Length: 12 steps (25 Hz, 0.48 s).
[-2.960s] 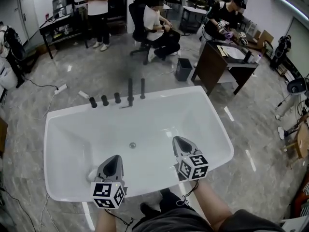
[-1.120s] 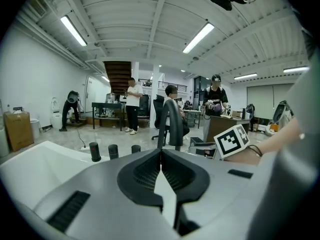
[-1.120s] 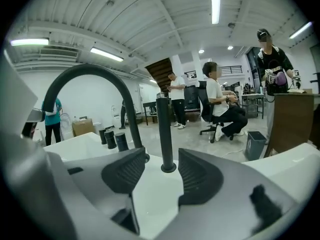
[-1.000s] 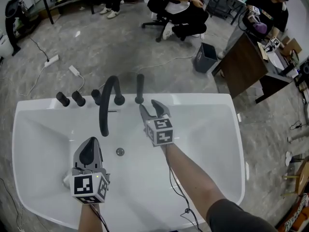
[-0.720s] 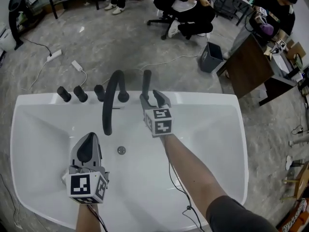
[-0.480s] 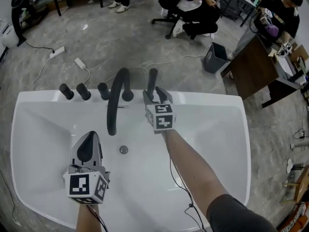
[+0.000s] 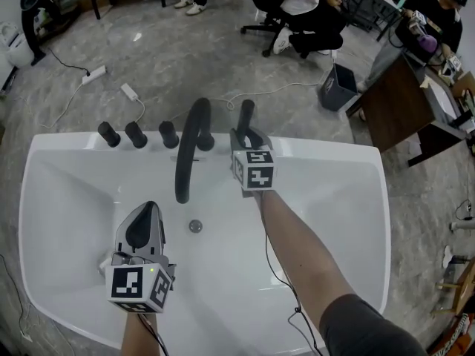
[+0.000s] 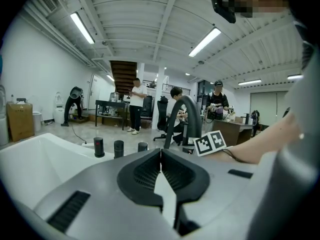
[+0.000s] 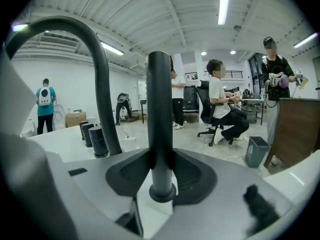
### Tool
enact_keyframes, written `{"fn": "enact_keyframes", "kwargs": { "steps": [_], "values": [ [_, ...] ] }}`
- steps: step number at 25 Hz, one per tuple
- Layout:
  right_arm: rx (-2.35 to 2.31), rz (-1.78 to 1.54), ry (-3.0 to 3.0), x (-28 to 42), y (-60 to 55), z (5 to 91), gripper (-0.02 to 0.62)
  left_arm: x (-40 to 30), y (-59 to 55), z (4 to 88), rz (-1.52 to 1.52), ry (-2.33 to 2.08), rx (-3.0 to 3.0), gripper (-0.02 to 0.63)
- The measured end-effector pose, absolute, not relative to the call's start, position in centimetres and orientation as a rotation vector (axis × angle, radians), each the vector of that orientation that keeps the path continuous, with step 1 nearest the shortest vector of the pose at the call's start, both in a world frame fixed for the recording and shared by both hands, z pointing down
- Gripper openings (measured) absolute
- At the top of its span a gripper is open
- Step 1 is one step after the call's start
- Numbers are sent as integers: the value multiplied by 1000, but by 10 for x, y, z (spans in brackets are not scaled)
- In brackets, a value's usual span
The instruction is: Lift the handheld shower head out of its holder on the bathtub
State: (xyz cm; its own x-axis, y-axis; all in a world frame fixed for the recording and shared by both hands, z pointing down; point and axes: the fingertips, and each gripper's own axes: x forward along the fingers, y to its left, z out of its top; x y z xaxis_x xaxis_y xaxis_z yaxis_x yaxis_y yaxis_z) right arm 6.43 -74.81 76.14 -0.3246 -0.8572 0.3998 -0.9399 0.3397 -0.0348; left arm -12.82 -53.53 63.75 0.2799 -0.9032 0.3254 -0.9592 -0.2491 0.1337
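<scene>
right hand-held gripper (image 9: pixel 161 159) closing on the shower head (image 9: pixel 160 104) standing in its holder (image 9: pixel 163 193); left hand-held gripper (image 8: pixel 160 153) closed.

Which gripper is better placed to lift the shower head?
Right: the right gripper is closing its jaws on the shower head; the left gripper hangs shut over the tub, away from it.

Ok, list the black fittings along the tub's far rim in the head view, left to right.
first knob → second knob → third knob → curved spout → handheld shower head
</scene>
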Motion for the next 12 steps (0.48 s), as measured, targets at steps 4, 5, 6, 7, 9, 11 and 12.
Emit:
{"fn": "enact_keyframes", "kwargs": {
  "steps": [4, 5, 6, 7, 9, 11, 12],
  "values": [
    [1611, 446, -2270, 67, -745, 761, 141, -133, -530, 642, 275, -1695, 2225, 15],
    [1634, 460, -2269, 69, -744, 757, 141, -133, -529, 641, 275, -1695, 2223, 15],
    [1653, 457, -2275, 70, -743, 750, 141, -133, -527, 639, 274, -1695, 2223, 15],
    [1660, 439, -2284, 71, -742, 743, 141, -133, -525, 636, 273, -1695, 2224, 15],
    [1653, 399, -2301, 70, -739, 727, 141, -132, -521, 627, 270, -1696, 2231, 15],
    [1646, 374, -2314, 70, -732, 711, 141, -131, -516, 615, 269, -1701, 2238, 15],
    [1644, 362, -2319, 70, -728, 703, 141, -131, -514, 608, 267, -1703, 2243, 15]
  ]
}}
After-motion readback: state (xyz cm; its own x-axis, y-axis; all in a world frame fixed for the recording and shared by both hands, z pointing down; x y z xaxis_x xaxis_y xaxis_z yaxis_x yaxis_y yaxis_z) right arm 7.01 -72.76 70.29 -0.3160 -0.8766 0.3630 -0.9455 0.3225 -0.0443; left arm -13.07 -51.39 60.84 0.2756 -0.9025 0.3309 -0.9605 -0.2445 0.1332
